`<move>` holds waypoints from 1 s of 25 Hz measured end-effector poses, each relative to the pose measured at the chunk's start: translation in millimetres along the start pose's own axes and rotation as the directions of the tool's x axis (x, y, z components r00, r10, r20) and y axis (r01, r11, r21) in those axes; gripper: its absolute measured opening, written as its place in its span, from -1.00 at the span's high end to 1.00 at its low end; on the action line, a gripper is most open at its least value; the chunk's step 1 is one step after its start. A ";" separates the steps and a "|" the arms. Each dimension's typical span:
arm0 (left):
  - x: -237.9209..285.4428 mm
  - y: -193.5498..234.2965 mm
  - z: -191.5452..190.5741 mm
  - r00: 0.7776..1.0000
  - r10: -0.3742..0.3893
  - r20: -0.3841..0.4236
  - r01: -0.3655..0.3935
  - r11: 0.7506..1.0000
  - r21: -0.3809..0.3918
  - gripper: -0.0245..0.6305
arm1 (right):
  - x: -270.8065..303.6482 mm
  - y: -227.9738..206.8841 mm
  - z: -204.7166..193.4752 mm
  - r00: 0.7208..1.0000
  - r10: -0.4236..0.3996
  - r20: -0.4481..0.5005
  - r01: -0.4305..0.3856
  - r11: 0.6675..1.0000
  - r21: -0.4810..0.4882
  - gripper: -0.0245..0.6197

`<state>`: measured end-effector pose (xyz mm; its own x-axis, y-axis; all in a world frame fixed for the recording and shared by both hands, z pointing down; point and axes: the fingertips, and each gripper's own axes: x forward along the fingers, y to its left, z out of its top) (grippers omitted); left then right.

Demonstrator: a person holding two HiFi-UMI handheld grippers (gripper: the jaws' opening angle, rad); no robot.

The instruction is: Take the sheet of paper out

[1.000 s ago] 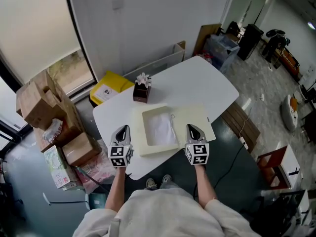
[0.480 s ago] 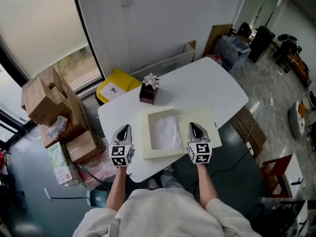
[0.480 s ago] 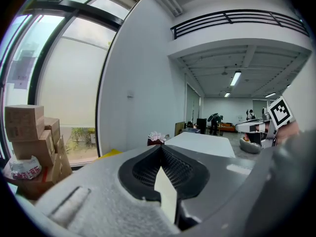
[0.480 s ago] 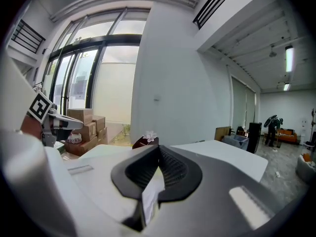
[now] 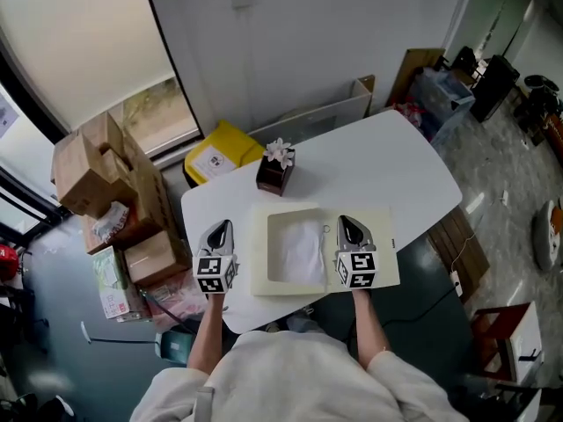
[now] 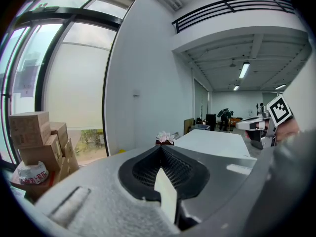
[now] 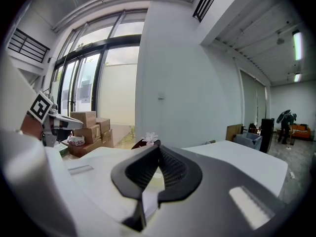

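An open cream box (image 5: 260, 258) lies on the white table (image 5: 378, 161), its lid (image 5: 380, 236) folded flat to the right. The white sheet of paper (image 5: 301, 251) rests inside the box's tray. My left gripper (image 5: 220, 227) hovers over the table just left of the box with its jaws together and nothing in them. My right gripper (image 5: 348, 223) hangs above the lid, right of the sheet, shut and empty. In the left gripper view the left gripper (image 6: 160, 147) points along the table, and the right gripper (image 6: 269, 125) shows at the right edge.
A dark box with a white flower (image 5: 276, 167) stands on the table behind the cream box. A yellow bin (image 5: 216, 156) and stacked cardboard boxes (image 5: 97, 178) sit on the floor at the left. A wooden bench (image 5: 459, 240) is at the right.
Both grippers have moved forward over the table, the right one further. The cream box now lies nearer to me, between the two grippers. The jaws have stayed together.
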<state>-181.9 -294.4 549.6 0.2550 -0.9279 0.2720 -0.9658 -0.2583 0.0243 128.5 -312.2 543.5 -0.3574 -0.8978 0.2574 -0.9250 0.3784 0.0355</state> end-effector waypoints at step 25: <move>52.6 -8.9 -30.1 0.992 0.041 -0.116 -0.042 0.999 -0.004 0.91 | 54.7 -28.4 -43.7 0.990 0.099 -0.101 -0.093 0.994 0.055 0.92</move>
<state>-161.3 -332.8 592.6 0.2079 -0.9003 0.3823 -0.9757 -0.2183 0.0167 140.8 -362.2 598.8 -0.4319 -0.8286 0.3562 -0.8933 0.4476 -0.0418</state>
